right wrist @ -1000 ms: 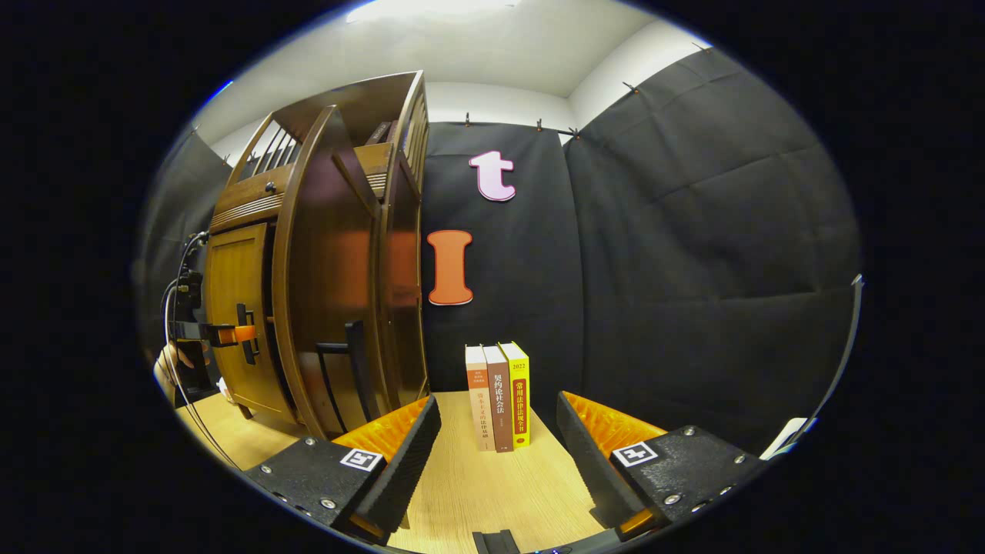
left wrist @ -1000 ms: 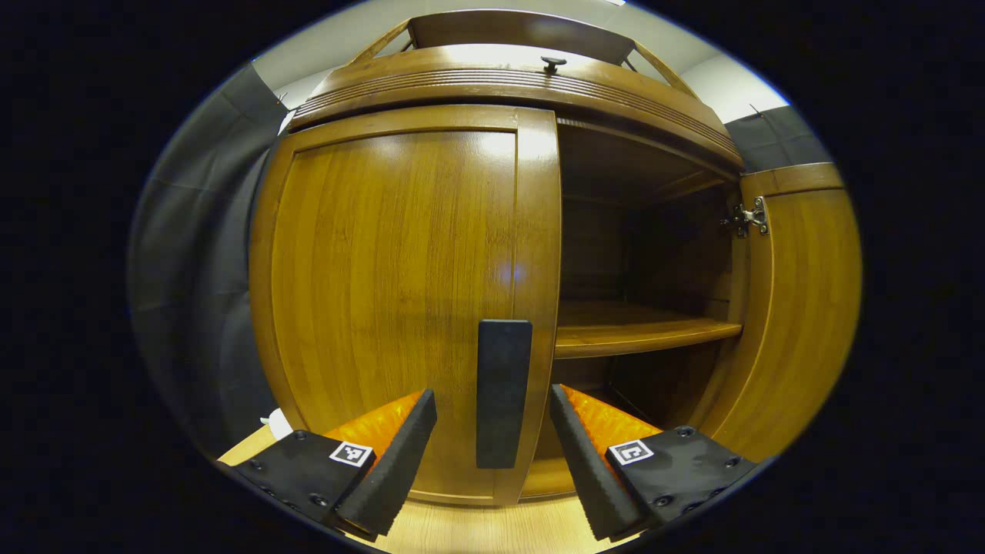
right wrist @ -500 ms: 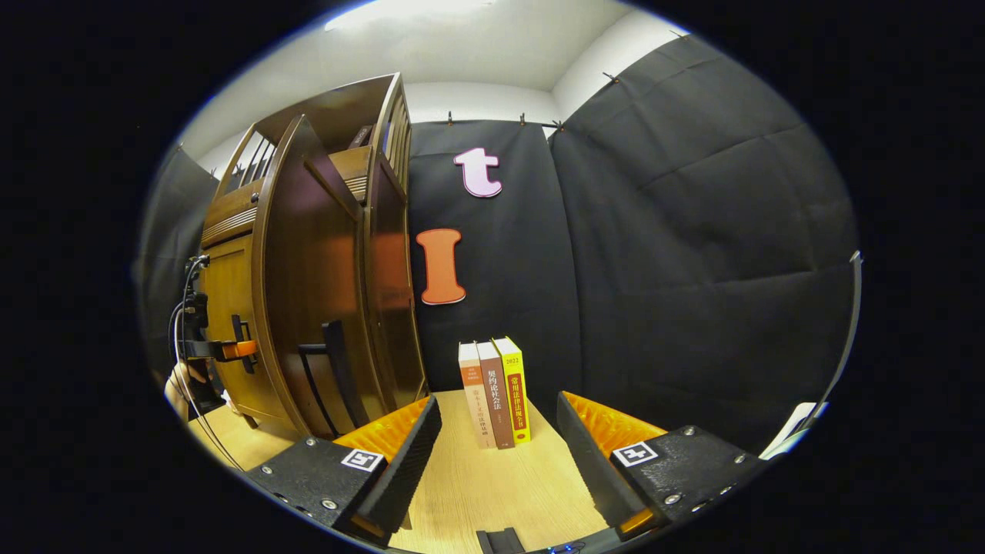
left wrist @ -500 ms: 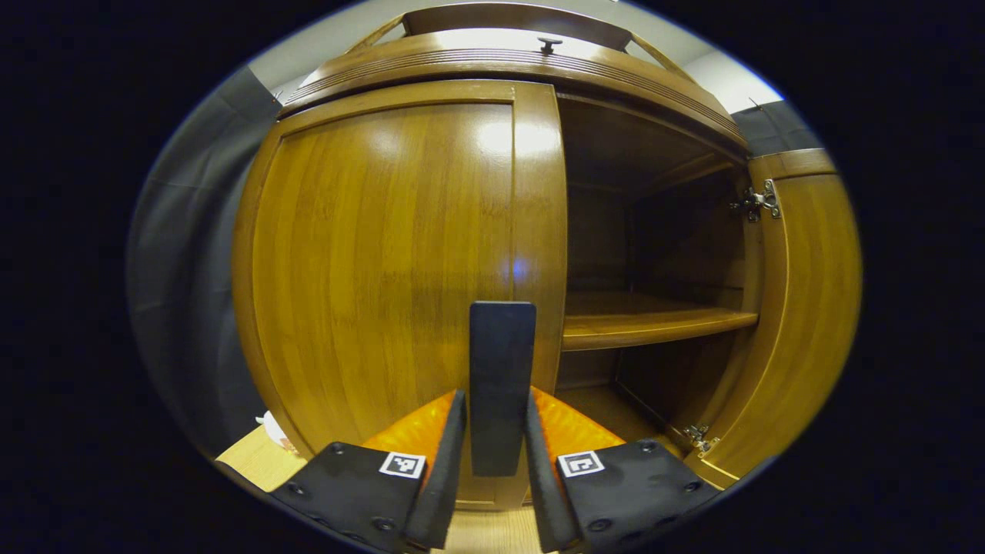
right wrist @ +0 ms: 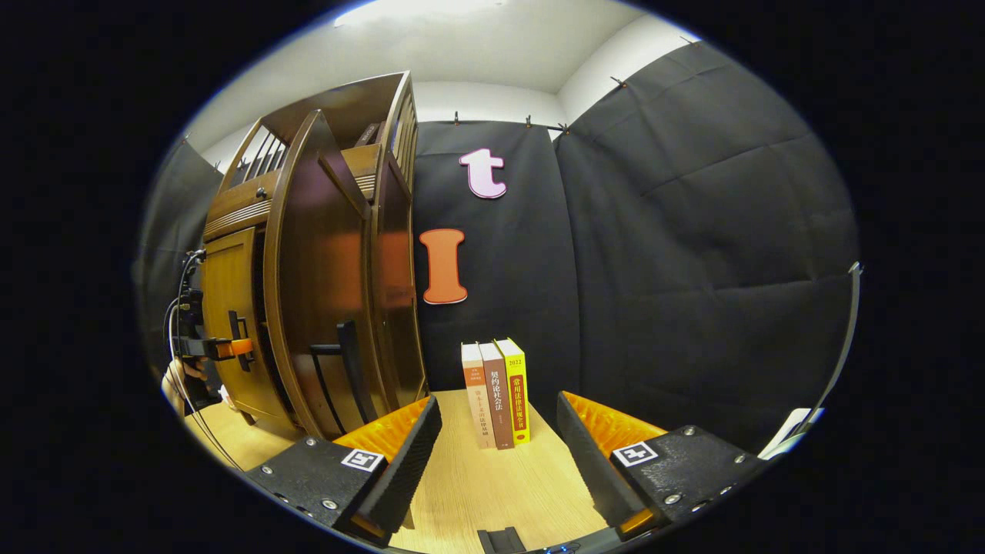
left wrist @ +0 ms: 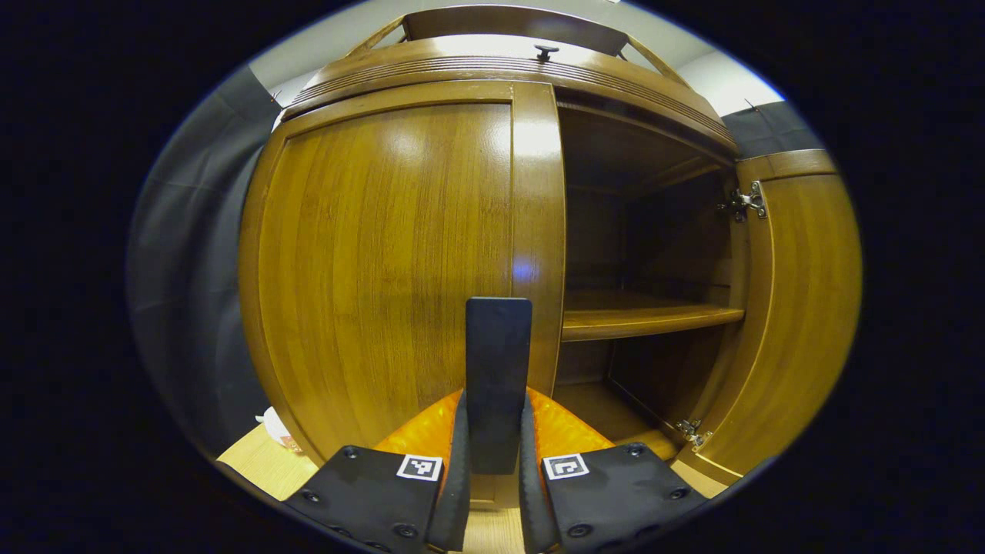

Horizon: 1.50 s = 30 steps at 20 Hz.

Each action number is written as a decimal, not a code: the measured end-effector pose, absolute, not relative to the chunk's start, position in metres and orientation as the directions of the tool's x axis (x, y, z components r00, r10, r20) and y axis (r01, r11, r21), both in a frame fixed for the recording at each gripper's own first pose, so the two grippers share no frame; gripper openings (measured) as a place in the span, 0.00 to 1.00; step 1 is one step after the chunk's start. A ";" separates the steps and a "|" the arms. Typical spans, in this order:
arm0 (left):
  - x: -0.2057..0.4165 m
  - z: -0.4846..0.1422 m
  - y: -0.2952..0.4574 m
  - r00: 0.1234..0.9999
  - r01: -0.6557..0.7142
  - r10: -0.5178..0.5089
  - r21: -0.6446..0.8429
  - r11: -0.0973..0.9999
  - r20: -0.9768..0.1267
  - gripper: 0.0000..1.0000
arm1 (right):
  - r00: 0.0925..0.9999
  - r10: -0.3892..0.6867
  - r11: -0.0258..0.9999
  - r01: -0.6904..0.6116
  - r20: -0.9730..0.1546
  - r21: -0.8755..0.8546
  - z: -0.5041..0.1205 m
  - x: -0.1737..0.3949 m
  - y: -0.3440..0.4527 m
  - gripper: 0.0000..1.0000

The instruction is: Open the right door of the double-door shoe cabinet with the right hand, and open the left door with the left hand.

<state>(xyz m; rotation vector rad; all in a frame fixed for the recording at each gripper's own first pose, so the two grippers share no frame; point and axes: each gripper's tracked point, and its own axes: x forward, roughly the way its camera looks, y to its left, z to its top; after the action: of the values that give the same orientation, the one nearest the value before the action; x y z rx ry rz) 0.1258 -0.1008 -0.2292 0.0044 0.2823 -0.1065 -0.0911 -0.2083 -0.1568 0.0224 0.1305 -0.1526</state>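
The wooden shoe cabinet (left wrist: 492,69) stands close ahead in the left gripper view. Its left door (left wrist: 385,254) is flat against the frame, and my left gripper (left wrist: 496,462) is shut on that door's black handle (left wrist: 498,362), both fingers pressing its sides. The right door (left wrist: 800,308) is swung wide open, showing a shelf (left wrist: 646,317) inside. In the right gripper view my right gripper (right wrist: 492,454) is open and holds nothing; the open right door (right wrist: 323,277) with its black handle (right wrist: 348,369) stands to its left, and the left gripper (right wrist: 223,348) shows farther off at the left door.
Three books (right wrist: 496,392) stand upright on the light wooden tabletop (right wrist: 492,485) against the black cloth wall, just right of the cabinet. A hand (right wrist: 181,377) holds the left gripper at the far left. A small knob (left wrist: 545,51) sits on the cabinet top.
My left gripper moved in and closed its fingers onto the left door's handle. The right gripper stayed open and shifted only slightly.
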 end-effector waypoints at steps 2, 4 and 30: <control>0.113 -0.225 -0.098 0.954 0.126 -0.126 -0.020 0.992 -0.274 0.34 | 0.981 -0.151 0.988 0.154 -0.124 0.009 -0.152 -0.093 -0.205 0.92; 0.097 -0.221 -0.095 0.951 0.148 -0.150 -0.025 0.989 -0.272 0.34 | 0.981 -0.151 0.988 0.153 -0.118 0.006 -0.148 -0.095 -0.201 0.92; -0.024 -0.187 -0.001 0.941 0.201 -0.207 -0.051 0.978 -0.267 0.33 | 0.993 -0.103 0.995 0.103 -0.058 -0.011 -0.107 -0.126 -0.131 0.92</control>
<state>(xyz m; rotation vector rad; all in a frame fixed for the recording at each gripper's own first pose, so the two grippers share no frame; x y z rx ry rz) -0.0237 -0.0011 -0.1869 -0.0231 0.2750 -0.2084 -0.1264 -0.1315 -0.1075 -0.0082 0.0584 -0.1030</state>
